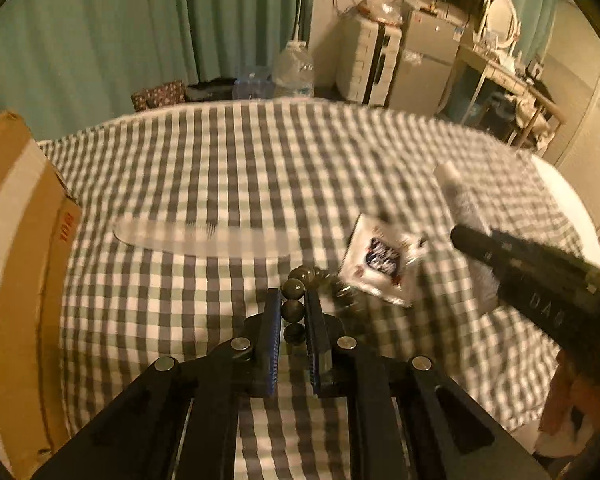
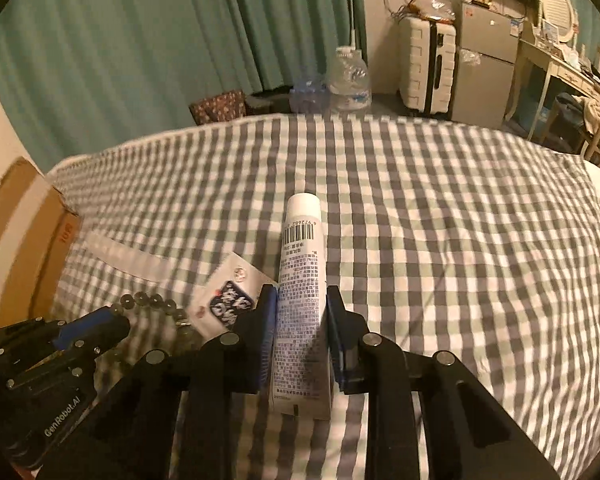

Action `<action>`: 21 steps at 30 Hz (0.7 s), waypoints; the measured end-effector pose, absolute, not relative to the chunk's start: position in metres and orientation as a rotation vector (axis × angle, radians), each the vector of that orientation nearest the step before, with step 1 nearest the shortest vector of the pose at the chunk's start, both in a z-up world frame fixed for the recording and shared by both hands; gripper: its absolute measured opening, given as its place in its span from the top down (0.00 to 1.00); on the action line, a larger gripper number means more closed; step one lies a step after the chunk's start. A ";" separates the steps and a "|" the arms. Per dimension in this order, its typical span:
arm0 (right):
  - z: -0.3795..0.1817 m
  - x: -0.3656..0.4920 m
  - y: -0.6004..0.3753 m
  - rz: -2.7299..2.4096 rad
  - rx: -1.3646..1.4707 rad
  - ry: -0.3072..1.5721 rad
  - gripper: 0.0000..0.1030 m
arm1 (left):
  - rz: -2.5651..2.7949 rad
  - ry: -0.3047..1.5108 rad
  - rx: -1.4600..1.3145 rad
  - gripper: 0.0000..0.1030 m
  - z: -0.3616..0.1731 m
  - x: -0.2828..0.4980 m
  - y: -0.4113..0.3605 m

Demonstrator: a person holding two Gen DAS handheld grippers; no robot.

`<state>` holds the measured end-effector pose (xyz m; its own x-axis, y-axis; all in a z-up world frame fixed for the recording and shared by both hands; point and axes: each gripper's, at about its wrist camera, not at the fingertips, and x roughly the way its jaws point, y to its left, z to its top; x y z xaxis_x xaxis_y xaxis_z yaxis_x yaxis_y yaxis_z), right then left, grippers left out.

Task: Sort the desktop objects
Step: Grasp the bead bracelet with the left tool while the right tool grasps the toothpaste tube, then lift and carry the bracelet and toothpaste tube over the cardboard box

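In the left wrist view my left gripper (image 1: 293, 300) is shut on a string of dark glass beads (image 1: 293, 310); three beads sit in a column between the pads, and the rest trail right toward a white sachet (image 1: 382, 260). In the right wrist view my right gripper (image 2: 300, 300) is shut on a white tube (image 2: 302, 240) with a barcode, its cap pointing away and its pads against the tube's sides. The left gripper (image 2: 112, 322) shows at the lower left there, over the beads (image 2: 148, 302) and beside the sachet (image 2: 228, 300).
A checked cloth (image 1: 260, 168) covers the surface. A clear flat comb (image 1: 204, 236) lies left of the beads. A cardboard box (image 1: 16, 240) stands at the left edge. Water bottles (image 2: 348, 80), a suitcase (image 2: 428, 72) and a desk stand beyond the far edge.
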<state>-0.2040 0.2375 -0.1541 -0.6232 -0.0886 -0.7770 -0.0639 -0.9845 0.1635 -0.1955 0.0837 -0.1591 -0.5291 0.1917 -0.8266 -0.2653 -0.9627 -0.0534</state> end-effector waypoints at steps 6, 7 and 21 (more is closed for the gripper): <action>-0.118 -0.179 0.228 -2.816 1.265 -0.304 0.77 | 2.561 0.115 -1.299 0.89 -0.118 -0.182 0.080; -0.111 -0.173 0.226 -2.812 1.239 -0.333 0.77 | 2.568 0.119 -1.287 0.89 -0.110 -0.177 0.078; -0.049 -0.112 0.157 -2.791 1.108 -0.221 0.77 | 2.644 0.050 -1.136 0.89 -0.042 -0.133 0.046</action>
